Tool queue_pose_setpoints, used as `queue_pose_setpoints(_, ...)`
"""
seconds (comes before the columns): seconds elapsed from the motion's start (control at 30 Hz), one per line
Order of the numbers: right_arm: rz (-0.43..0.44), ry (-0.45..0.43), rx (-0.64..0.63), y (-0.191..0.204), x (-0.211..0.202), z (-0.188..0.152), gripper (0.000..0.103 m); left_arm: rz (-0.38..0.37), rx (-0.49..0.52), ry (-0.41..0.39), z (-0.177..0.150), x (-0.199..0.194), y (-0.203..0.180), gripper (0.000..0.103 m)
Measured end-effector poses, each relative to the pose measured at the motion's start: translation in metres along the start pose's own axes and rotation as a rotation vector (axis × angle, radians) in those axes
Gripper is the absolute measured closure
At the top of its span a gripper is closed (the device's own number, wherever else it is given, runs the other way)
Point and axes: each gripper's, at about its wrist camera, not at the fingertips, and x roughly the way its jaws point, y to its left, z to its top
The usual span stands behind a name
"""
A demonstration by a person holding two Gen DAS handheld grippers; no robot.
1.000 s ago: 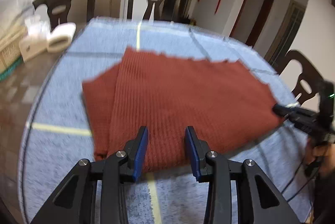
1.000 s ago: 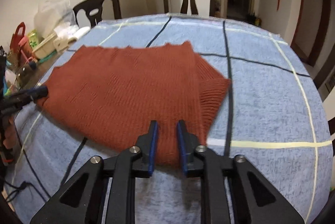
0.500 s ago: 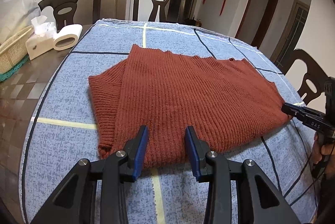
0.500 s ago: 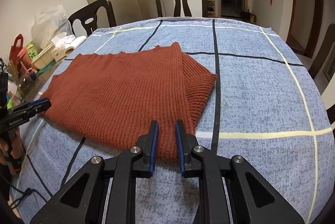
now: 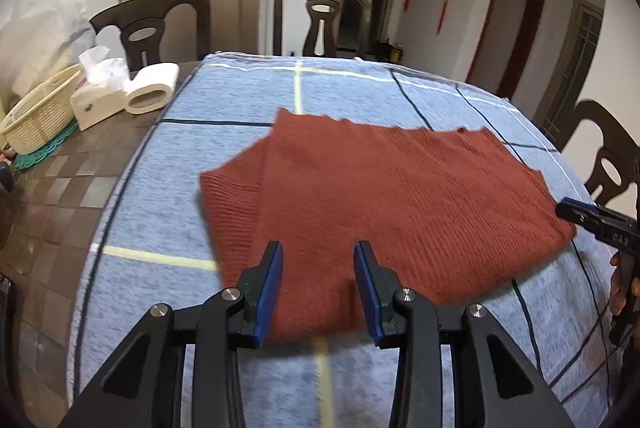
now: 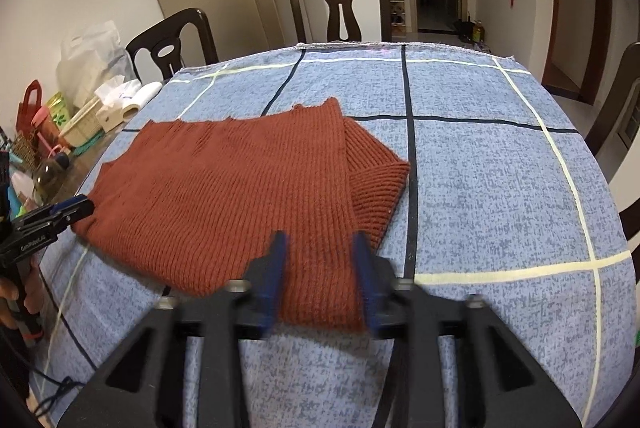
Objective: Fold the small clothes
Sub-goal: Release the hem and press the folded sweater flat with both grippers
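The rust sweater (image 5: 380, 196) lies folded mid-frame on the worktop. The left tool (image 5: 318, 288) stands apart over its near hem, gripping nothing, while the right tool (image 6: 318, 276) is opening, hem between its jaws. A pad catching the loose knit could drag the fold askew.

Left gripper (image 5: 318, 284), jaws apart, straddles the rust sweater's (image 5: 384, 196) near edge.

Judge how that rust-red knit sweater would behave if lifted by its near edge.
The sweater would probably drape and sag, since its ribbed knit lies limp and folded. It likely grips rather than slides on the textured tablecloth. It looks thick, so probably fairly heavy.
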Motion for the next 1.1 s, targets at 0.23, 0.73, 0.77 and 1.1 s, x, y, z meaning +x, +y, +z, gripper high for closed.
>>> queue_pose_setpoints(0.23, 0.058, 0.046, 0.08, -0.023, 0.023, 0.008, 0.048, 0.041, -0.114, 0.0, 0.01, 0.012, 0.044, 0.052)
queue_pose_setpoints(0.73, 0.214, 0.016, 0.184, -0.042, 0.038, 0.018, 0.047, -0.155, -0.244, 0.048, 0.008, 0.037, 0.058, 0.045)
queue_pose_setpoints(0.77, 0.23, 0.016, 0.184, -0.041, 0.037, 0.017, 0.047, -0.159, -0.239, 0.045, 0.008, 0.037, 0.056, 0.045)
queue_pose_setpoints(1.1, 0.237, 0.017, 0.205, -0.038, 0.045, 0.022, 0.072, -0.077, -0.174, 0.047, 0.015, 0.043, 0.038, 0.06)
